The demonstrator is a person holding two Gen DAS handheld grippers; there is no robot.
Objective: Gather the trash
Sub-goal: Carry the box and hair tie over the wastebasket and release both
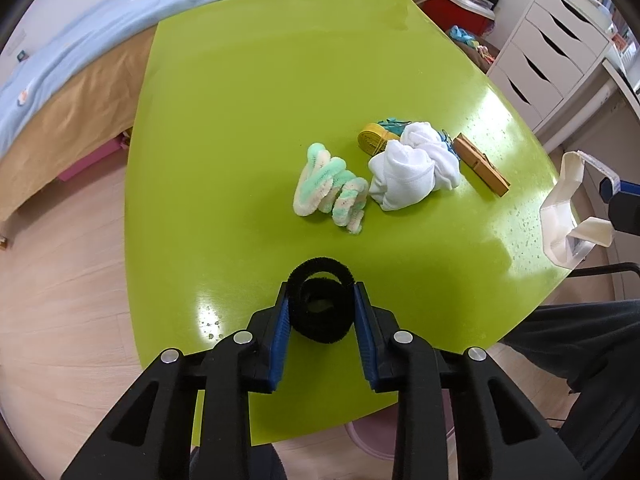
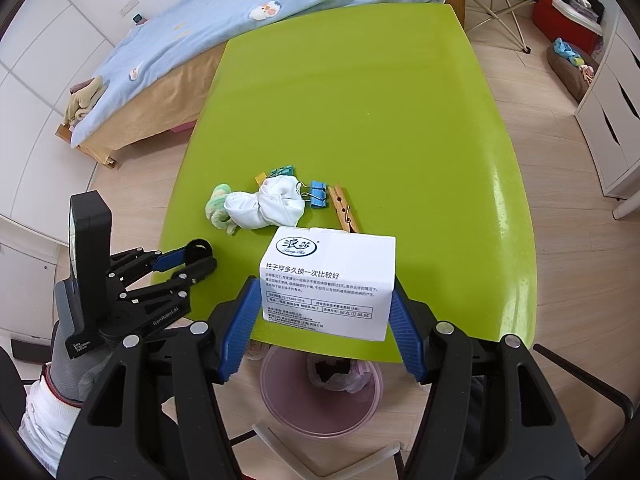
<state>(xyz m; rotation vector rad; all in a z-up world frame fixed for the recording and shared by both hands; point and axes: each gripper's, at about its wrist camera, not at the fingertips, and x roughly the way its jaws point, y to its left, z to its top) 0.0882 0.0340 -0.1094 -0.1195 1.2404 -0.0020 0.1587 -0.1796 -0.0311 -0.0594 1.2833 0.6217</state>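
Now the left gripper [image 1: 320, 300] has its blue pads pressed on either side of a black coil of fuzzy strap [image 1: 320, 306], which sits on the green desk [image 1: 248, 120] near its front edge; the right gripper [image 2: 326, 312] is clamped across the sides of a white printed box [image 2: 326, 284], held just over that same front edge. To do this step well, I would lift the coil straight up before swinging it, since it is soft and springy and could squirm out of a light pinch or unroll. A pink bin [image 2: 320, 396] stands on the floor below the front edge, under the box, so both loads have only a short way to go, out past the edge and down. Ahead, a striped fuzzy coil [image 1: 330, 188], a white sock bundle [image 1: 412, 168] and a wooden peg [image 1: 482, 164] lie clustered mid-desk, well apart from the grip. The far half of the desk is bare, and a bed [image 2: 180, 40] flanks the left side.
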